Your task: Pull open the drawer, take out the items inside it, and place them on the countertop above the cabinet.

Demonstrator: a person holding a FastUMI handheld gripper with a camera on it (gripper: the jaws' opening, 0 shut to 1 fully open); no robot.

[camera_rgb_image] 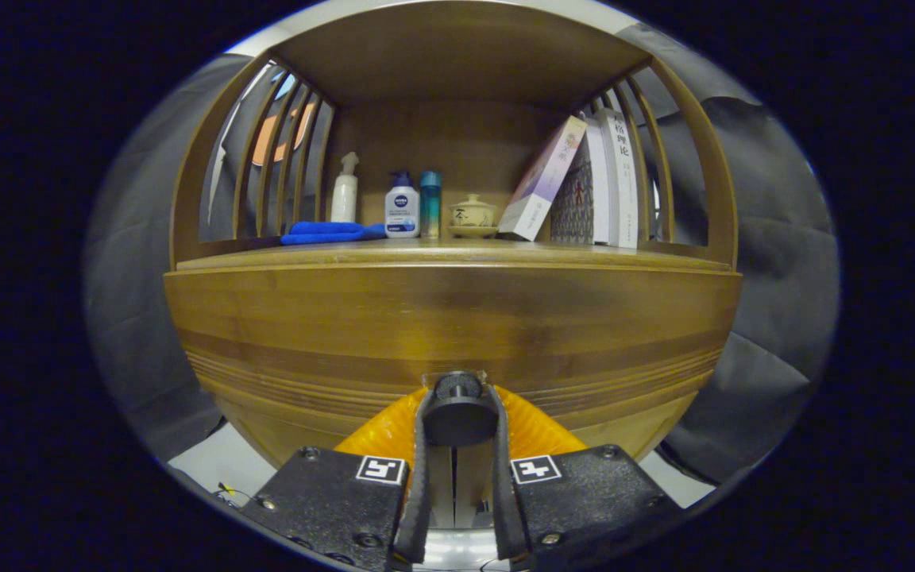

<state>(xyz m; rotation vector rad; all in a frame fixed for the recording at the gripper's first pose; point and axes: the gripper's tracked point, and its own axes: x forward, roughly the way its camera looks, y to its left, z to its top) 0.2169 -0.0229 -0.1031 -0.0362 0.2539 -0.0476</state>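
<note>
Gripper (457,413) sits closed around the drawer knob (457,411), 1 finger pressing each side of the round knob, so the tool is narrow and holding the knob, nothing else. Knob is mounted low on the drawer front (449,318), the wide wooden panel that spreads out on both sides of the knob and above it. Drawer looks shut or barely started; no gap visible above the front, so the contents can't be judged at all. Countertop (457,253), the drop-off surface, runs along the top edge of the drawer front, above the knob. On it, up and left of the knob: blue cloth (330,232), white spray bottle (344,189), white pump bottle (402,205), teal can (430,204). Roughly straight above the knob: small lidded ceramic pot (472,215). Up and right of the knob: books (584,183), 1 leaning on the rest. Risks as I see them: knob is round and smooth, so a pull off the drawer axis could let the fingers slide off it; a jerk could rock the cabinet, tip the leaning book or topple the bottles. Free counter space directly above the knob is thin, so placing items later could knock the pot or can.
</note>
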